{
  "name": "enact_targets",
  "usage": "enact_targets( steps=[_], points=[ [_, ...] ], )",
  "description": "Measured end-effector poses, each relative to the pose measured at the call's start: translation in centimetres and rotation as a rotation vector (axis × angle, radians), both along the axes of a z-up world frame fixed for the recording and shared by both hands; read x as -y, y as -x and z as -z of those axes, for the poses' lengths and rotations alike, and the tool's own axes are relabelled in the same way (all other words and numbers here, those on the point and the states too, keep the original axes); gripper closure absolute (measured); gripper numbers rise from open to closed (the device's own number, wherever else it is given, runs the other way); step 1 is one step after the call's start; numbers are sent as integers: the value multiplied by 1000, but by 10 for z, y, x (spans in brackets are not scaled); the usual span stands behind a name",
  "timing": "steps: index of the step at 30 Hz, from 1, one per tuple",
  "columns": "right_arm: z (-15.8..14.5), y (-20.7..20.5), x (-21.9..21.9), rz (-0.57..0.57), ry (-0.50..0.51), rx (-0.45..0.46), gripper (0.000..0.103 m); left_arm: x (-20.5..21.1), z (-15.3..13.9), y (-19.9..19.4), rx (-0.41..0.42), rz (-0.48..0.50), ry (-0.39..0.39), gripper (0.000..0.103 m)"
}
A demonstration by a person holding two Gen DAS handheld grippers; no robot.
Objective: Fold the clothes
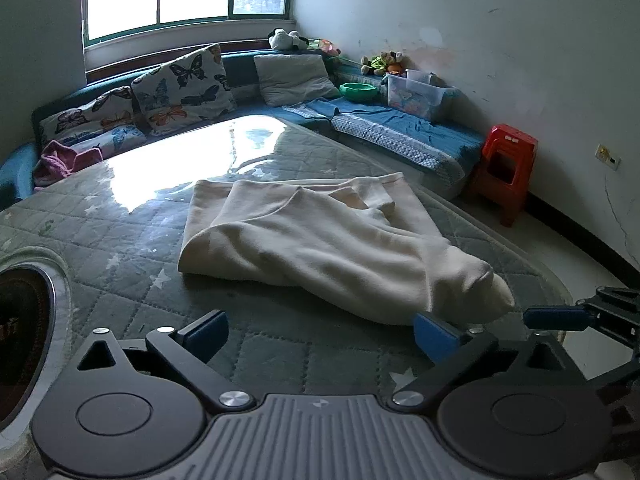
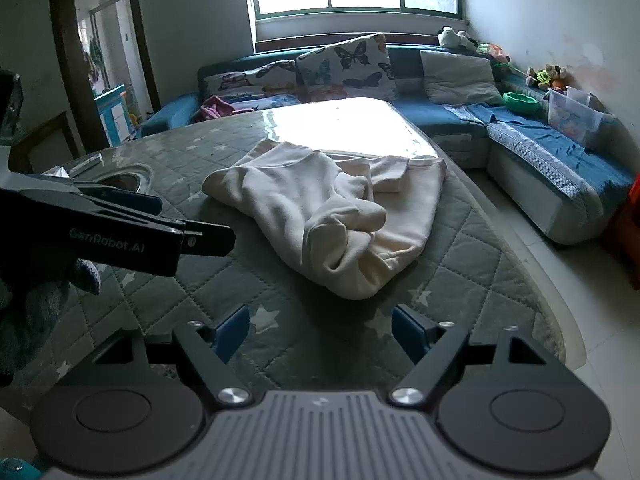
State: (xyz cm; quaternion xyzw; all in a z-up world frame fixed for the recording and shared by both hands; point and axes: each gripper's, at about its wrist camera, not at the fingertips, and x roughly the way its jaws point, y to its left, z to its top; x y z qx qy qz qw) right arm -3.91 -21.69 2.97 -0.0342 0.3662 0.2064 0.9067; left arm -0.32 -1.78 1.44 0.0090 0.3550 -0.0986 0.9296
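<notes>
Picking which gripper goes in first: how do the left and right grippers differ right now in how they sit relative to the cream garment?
The left gripper sits closer: its right finger reaches the cream garment at its bunched sleeve end. The right gripper sits farther back, quilted table cover showing between it and the cloth. Both are open and hold nothing.

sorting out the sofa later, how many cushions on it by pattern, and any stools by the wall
butterfly cushions: 2
plain grey cushion: 1
red stool: 1
total: 4
</notes>
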Motion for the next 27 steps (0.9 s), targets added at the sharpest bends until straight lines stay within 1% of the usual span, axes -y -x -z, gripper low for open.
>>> enact_targets(
  steps=[5,9,18,27],
  points=[
    [3,0,0,30,7,-14,15,2,1,1,-6,0,-12,0],
    [4,0,-1,46,4,-15,14,3,1,1,-11,-2,-14,0],
    [1,1,1,59,-13,-19,13,4,1,1,-8,-13,-21,0],
    [2,2,-1,74,-6,-36,12,-9,-3,-2,-7,-52,-16,0]
  ],
)
